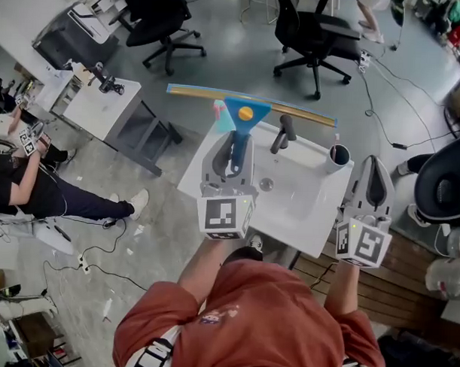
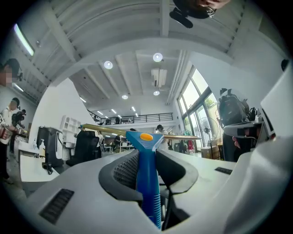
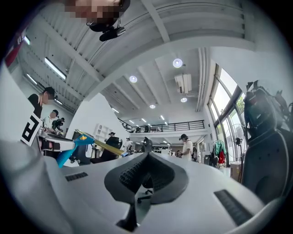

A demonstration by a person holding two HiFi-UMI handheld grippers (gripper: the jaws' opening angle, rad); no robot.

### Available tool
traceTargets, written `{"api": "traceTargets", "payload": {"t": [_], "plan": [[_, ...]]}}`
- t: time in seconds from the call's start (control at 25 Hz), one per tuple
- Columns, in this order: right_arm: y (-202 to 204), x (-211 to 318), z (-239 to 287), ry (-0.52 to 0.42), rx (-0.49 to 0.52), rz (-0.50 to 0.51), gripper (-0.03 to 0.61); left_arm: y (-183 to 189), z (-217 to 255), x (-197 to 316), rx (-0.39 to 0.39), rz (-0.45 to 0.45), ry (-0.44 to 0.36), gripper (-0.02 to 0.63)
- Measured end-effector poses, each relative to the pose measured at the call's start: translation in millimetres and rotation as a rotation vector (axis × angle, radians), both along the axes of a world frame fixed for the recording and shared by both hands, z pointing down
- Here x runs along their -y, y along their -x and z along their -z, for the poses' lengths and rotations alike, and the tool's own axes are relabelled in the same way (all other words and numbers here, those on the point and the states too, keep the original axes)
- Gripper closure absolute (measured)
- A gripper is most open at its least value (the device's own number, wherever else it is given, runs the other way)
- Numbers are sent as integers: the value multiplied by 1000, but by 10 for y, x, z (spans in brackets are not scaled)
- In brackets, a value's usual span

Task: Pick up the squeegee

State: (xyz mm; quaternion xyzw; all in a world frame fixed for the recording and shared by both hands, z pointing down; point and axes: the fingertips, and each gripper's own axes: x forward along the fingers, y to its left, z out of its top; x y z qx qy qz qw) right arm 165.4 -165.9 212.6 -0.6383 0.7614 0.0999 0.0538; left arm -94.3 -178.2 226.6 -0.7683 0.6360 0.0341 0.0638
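1. Left tool (image 1: 229,160): the jaws stand partly apart and are clamped on the blue handle (image 2: 147,183) of the squeegee (image 1: 246,112); the ribbed pads (image 2: 126,170) press the narrow shaft from both sides, the one part slim enough to fit between them
2. Squeegee: it is in the air above the far left part of the white sink (image 1: 304,212) and touches no surface; the handle lies along the tool's own line, with the wide head at the far end
3. Blade (image 1: 203,91): this brass-coloured bar lies crosswise and reaches past the tool on both the left and the right; gripping the central handle probably keeps the long bar balanced and level
4. Right tool (image 1: 372,165): the jaws are drawn together with nothing between them; it is held at the sink's right edge, well apart from the squeegee, and is judged idle because one grip is enough
5. Faucet (image 1: 283,133) and cup (image 1: 338,155): both stand at the far side of the sink, lower than the blade
6. Judgement: the pick-up appears complete
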Motion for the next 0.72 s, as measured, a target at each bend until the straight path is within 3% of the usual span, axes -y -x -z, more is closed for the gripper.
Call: {"api": "traceTargets", "payload": {"t": [0.16,0.32,0.72], "plan": [[51,88,76,-26,-2,-13,571,67,250,84,-25,-10,-90,486],[72,168,123,-42,-3,-27,572,101,349,172,-8,-10,-124,486],[13,323,156,-51,-20,-36,571,7,425,353,-17,-35,-139,486]]}}
